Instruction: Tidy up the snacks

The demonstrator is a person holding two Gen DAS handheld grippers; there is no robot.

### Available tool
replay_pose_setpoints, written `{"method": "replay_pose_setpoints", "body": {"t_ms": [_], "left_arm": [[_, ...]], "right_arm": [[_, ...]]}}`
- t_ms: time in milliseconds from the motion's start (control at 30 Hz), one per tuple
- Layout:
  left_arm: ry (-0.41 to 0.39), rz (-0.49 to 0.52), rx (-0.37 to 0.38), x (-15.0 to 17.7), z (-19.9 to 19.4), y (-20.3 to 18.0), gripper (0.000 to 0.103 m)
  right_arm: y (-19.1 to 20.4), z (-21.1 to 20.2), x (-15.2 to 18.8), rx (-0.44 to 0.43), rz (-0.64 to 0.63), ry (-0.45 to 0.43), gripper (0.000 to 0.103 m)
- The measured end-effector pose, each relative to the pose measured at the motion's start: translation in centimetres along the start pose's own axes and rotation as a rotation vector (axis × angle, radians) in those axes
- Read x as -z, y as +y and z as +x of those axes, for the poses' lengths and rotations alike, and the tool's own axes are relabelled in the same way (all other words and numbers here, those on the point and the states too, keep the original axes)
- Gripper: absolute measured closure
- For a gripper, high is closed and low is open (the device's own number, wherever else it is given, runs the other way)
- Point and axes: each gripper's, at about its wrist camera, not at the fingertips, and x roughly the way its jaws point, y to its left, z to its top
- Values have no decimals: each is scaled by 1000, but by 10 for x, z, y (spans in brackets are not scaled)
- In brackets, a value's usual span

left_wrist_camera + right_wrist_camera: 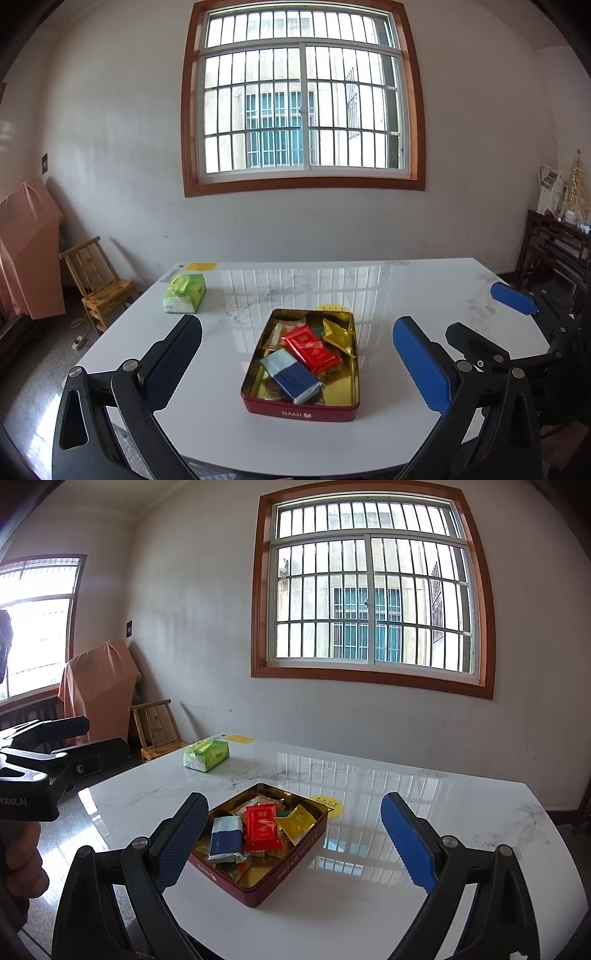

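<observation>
Resting on white table (388, 295), red tin (301, 411) packed with snack packets (314, 349), tissue pack (184, 293) beyond tin, left gripper (297, 363) and right gripper (293, 843) held spread before tin, nothing gripped.

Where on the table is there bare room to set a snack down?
Bare white marble tabletop right of the red metal tin, in front of the tin, and between it and the green tissue pack. Crowded only inside the tin and at the yellow disc behind it.

Home dining room: table (406, 291), barred window (303, 96)
</observation>
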Motion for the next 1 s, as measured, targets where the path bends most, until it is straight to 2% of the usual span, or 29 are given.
{"method": "replay_pose_setpoints", "body": {"t_ms": [267, 500, 667, 800, 833, 867, 1000], "left_arm": [[59, -21, 15, 5, 16, 1, 0], [176, -14, 20, 17, 50, -4, 0], [270, -22, -3, 28, 78, -9, 0], [295, -28, -99, 36, 95, -12, 0], [302, -21, -130, 37, 100, -13, 0], [309, -11, -164, 38, 106, -16, 0], [350, -22, -173, 40, 121, -19, 0]], "right_arm": [[-22, 11, 15, 22, 38, 65, 9], [-79, 27, 40, 105, 94, 156, 9], [-151, 47, 67, 214, 127, 261, 9], [-222, 72, 98, 321, 158, 397, 9], [-246, 81, 111, 350, 180, 465, 9], [-262, 87, 118, 365, 204, 496, 9], [-328, 104, 150, 430, 318, 612, 9]]}}
